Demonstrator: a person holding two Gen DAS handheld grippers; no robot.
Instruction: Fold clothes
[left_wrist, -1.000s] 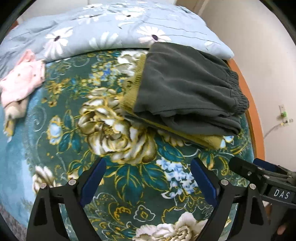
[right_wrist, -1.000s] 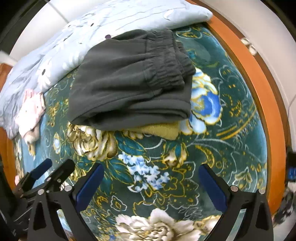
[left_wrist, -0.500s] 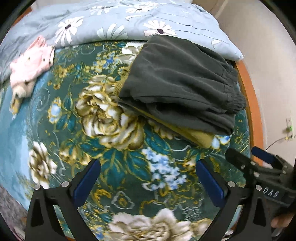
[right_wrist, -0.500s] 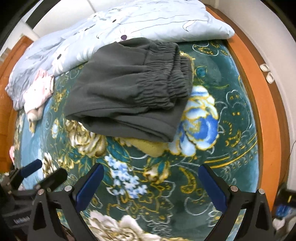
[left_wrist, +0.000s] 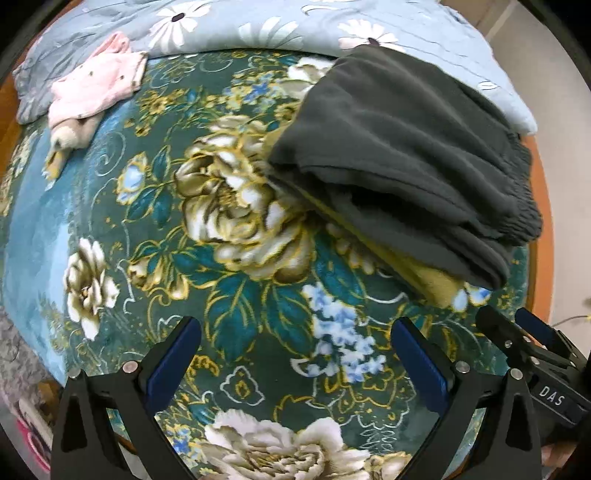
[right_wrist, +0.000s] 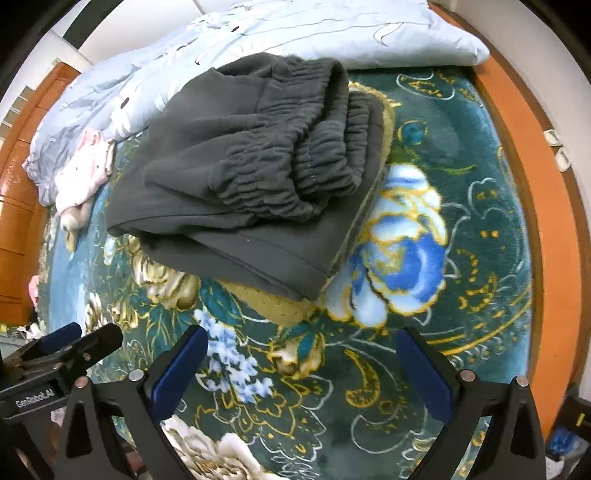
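Observation:
Folded dark grey trousers (left_wrist: 402, 162) with an elastic waistband lie on a folded mustard-yellow garment (left_wrist: 436, 282) on the green floral blanket. They also show in the right wrist view (right_wrist: 251, 177), over the yellow garment (right_wrist: 280, 304). My left gripper (left_wrist: 295, 354) is open and empty, held above the blanket short of the pile. My right gripper (right_wrist: 301, 363) is open and empty, also short of the pile. Each gripper shows at the edge of the other's view.
A pink garment with a soft toy (left_wrist: 92, 88) lies at the far left by a light blue flowered duvet (left_wrist: 258, 26). The orange wooden bed frame (right_wrist: 535, 177) runs along the right, beside a white wall. A wooden drawer unit (right_wrist: 18, 192) stands at the left.
Both grippers have drawn back and risen from the pile, still open. More of the blanket and the pink garment shows. The folded clothes have not moved.

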